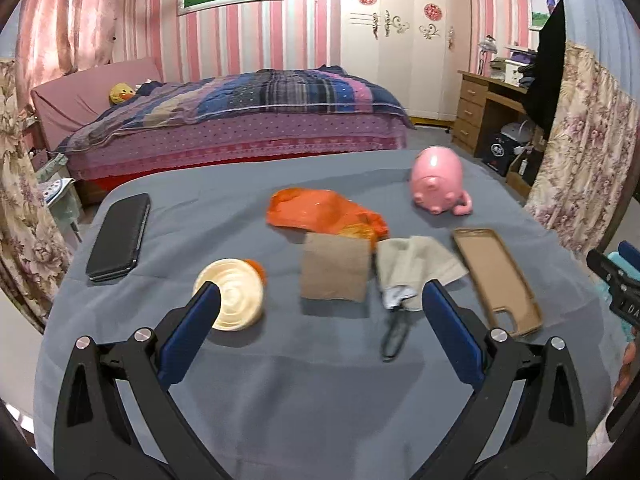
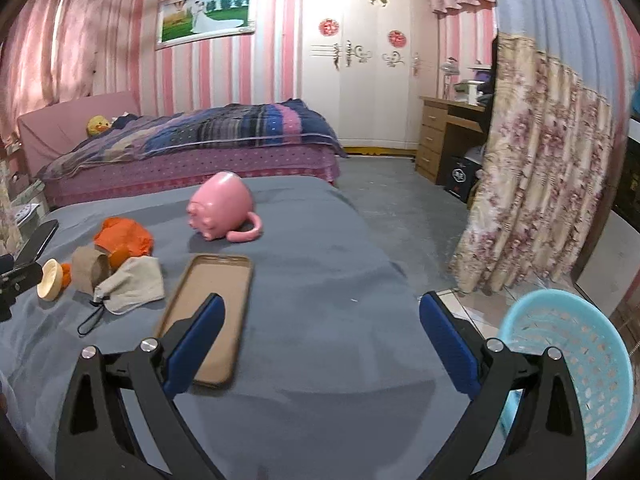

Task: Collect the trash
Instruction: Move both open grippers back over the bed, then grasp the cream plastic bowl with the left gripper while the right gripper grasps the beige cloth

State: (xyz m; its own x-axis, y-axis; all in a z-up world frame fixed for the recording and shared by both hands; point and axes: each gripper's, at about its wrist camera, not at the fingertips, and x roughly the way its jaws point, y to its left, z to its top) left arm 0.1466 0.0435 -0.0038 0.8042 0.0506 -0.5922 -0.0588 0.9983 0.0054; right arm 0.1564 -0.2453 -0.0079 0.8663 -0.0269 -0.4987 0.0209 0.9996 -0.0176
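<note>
On the grey-covered table (image 1: 312, 380) lie an orange plastic bag (image 1: 320, 212), a brown cardboard tube (image 1: 335, 268), a cream plastic lid (image 1: 230, 294) with orange peel behind it, and a beige cloth pouch (image 1: 416, 266) with a strap. My left gripper (image 1: 320, 300) is open and empty, just in front of the tube. My right gripper (image 2: 320, 312) is open and empty over bare table, right of a brown phone case (image 2: 212, 312). The same trash shows at the left of the right wrist view: bag (image 2: 124, 236), tube (image 2: 90, 268), lid (image 2: 50, 280).
A light blue mesh basket (image 2: 576, 364) stands off the table's right edge. A pink pig mug (image 1: 438, 180) lies on its side at the back. A black phone (image 1: 118, 238) lies far left. A bed (image 1: 240, 124), wardrobe and floral curtain (image 2: 532, 172) stand beyond.
</note>
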